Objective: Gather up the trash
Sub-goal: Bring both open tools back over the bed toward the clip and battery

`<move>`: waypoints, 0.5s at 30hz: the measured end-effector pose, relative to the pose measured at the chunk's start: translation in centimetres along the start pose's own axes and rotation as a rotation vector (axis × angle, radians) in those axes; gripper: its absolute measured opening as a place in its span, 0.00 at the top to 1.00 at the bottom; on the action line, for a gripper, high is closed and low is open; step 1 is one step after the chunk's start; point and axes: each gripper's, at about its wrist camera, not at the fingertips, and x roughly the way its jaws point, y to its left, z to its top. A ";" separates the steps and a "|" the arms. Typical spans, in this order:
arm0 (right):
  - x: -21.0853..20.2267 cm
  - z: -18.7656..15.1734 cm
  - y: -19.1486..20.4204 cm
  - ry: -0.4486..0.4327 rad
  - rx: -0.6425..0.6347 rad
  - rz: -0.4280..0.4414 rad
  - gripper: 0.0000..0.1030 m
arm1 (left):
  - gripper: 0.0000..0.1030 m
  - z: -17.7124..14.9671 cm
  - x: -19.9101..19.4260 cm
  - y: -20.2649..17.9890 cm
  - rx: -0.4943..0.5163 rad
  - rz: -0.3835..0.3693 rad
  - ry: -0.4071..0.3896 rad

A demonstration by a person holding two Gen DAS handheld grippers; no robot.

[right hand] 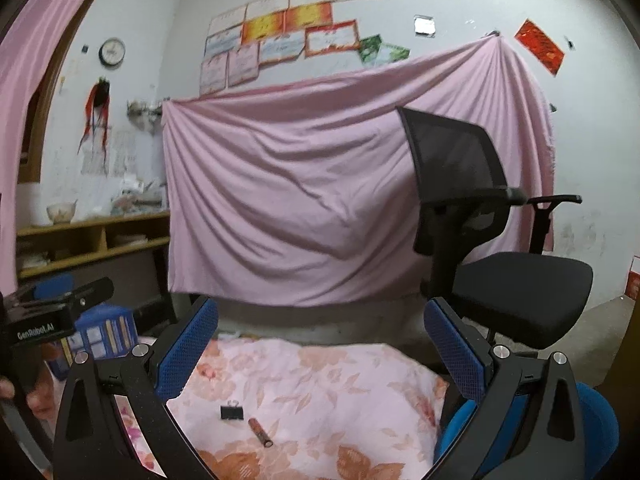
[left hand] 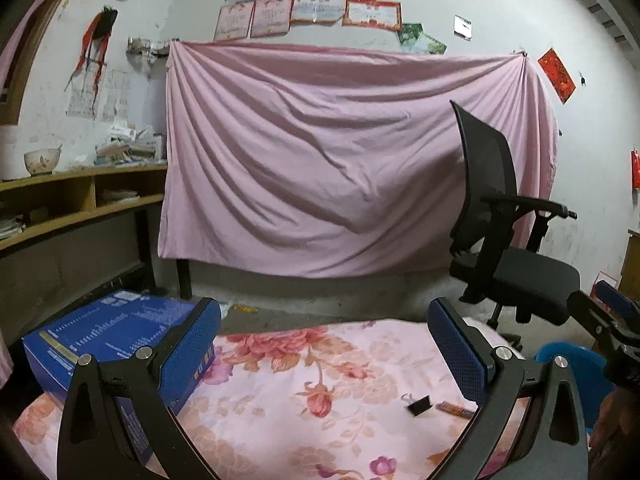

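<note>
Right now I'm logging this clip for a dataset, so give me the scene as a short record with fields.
surface: floral cloth covering a table
small items: black binder clip and a brown battery-like cylinder, lying close together, apart
box: blue box on the cloth's left end
bin: blue container past the cloth's right edge, contents not visible
left gripper: open, empty, above the cloth
right gripper: open, empty, above the cloth
background: black office chair, pink sheet on the wall

pink floral cloth (right hand: pixel 320 376), blk clip (right hand: pixel 231 413), blue box (left hand: pixel 108 332).
</note>
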 end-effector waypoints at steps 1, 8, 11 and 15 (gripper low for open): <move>0.5 -0.2 0.1 0.027 -0.001 0.007 0.00 | 0.02 -0.2 0.4 0.2 0.000 -0.003 0.019; 2.9 -1.2 0.4 0.170 -0.005 0.014 0.02 | 0.02 -1.1 3.9 0.6 0.009 -0.042 0.222; 4.2 -1.8 0.1 0.255 0.015 0.044 0.15 | 0.02 -1.6 5.1 0.2 0.024 -0.063 0.291; 6.3 -3.1 -0.1 0.427 0.050 0.076 0.27 | 0.02 -2.4 6.7 -0.4 0.040 -0.103 0.390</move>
